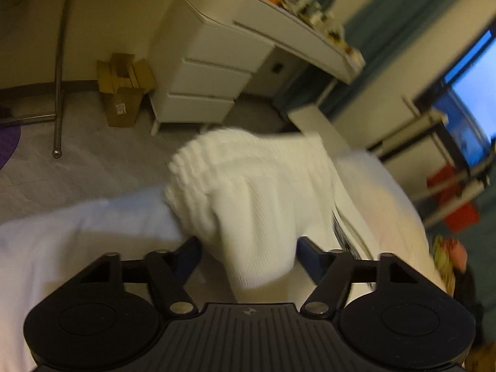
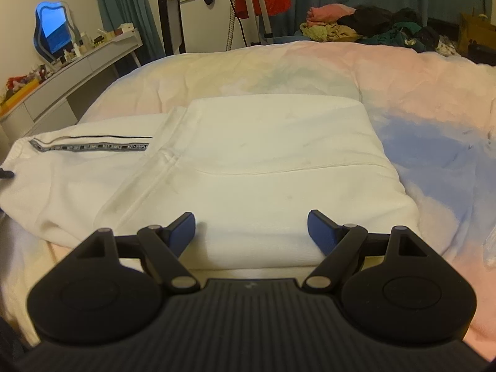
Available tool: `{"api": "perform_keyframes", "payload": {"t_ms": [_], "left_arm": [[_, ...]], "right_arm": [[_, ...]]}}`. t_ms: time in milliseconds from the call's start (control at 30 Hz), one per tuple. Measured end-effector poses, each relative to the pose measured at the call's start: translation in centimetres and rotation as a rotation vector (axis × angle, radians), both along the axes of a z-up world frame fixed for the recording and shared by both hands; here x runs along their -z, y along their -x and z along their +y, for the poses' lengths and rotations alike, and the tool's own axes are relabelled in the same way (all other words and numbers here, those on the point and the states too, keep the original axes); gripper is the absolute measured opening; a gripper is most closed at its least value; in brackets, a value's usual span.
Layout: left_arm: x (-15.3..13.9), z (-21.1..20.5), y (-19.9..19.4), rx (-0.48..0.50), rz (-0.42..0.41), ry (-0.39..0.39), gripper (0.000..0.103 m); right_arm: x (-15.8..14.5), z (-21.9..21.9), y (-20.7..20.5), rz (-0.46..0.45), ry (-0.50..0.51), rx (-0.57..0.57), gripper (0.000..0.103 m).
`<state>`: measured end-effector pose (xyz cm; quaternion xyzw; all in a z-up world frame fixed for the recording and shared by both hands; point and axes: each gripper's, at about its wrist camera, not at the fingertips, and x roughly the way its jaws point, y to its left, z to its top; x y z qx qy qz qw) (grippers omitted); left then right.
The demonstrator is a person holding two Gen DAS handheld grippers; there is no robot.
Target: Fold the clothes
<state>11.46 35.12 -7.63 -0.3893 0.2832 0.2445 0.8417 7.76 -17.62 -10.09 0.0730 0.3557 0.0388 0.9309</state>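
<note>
A white garment (image 2: pixel 248 167) lies partly folded on the bed (image 2: pixel 403 80), with a grey-and-black striped sleeve (image 2: pixel 93 147) stretched out to the left. My right gripper (image 2: pixel 251 232) is open and empty, just above the garment's near edge. In the left wrist view, my left gripper (image 1: pixel 249 255) has its jaws wide apart, and the sleeve's ribbed cuff (image 1: pixel 248 192) bunches up between the fingers. The frame is blurred, so I cannot tell whether the pads touch the cloth.
A pile of mixed clothes (image 2: pixel 372 28) lies at the bed's far side. A white desk with drawers (image 1: pixel 210 71) and a cardboard box (image 1: pixel 124 90) stand on the floor beyond the bed's left edge. A dressing table with a mirror (image 2: pixel 52 34) stands at the left.
</note>
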Motion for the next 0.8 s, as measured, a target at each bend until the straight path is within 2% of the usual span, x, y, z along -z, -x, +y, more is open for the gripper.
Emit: {"api": "perform_keyframes", "payload": {"t_ms": [33,67,133,200,300,433,567,700,800], "left_arm": [[0.0,0.4,-0.1,-0.005,-0.022,0.009,0.044],[-0.1,0.5,-0.2,-0.002,-0.037,0.004,0.041],[-1.7,-0.8,-0.5,0.024,-0.061,-0.081,0.026],[-3.5,-2.4,-0.6,0.053,-0.089,-0.183,0.021],[-7.1,-6.2,-0.3,0.091,-0.19,-0.291,0.02],[-12.3,-11.7,0.3,0.113,-0.315,-0.354,0.018],[-16.7,-19.3,-0.7,0.178,-0.391,-0.408,0.018],[-18.9,-28.3,-1.9,0.272,-0.449,-0.455,0.018],[-18.8,-34.9,-2.9,0.341,-0.485,-0.51,0.018]], "right_arm": [[0.2,0.2,-0.1,0.001,0.023,-0.01,0.081],[0.6,0.6,-0.2,0.006,0.051,-0.023,0.082],[1.4,1.1,-0.5,0.02,0.089,-0.045,0.085],[1.7,1.1,-0.6,0.018,0.09,-0.044,0.087],[1.6,1.0,-0.6,0.02,0.083,-0.04,0.087],[1.2,0.4,-0.6,0.034,0.061,-0.043,0.085],[0.2,-0.5,-0.4,0.032,0.013,-0.032,0.085],[-0.8,-2.5,0.1,0.021,-0.065,0.011,0.085],[-1.0,-4.2,0.2,0.028,-0.121,0.058,0.085]]}}
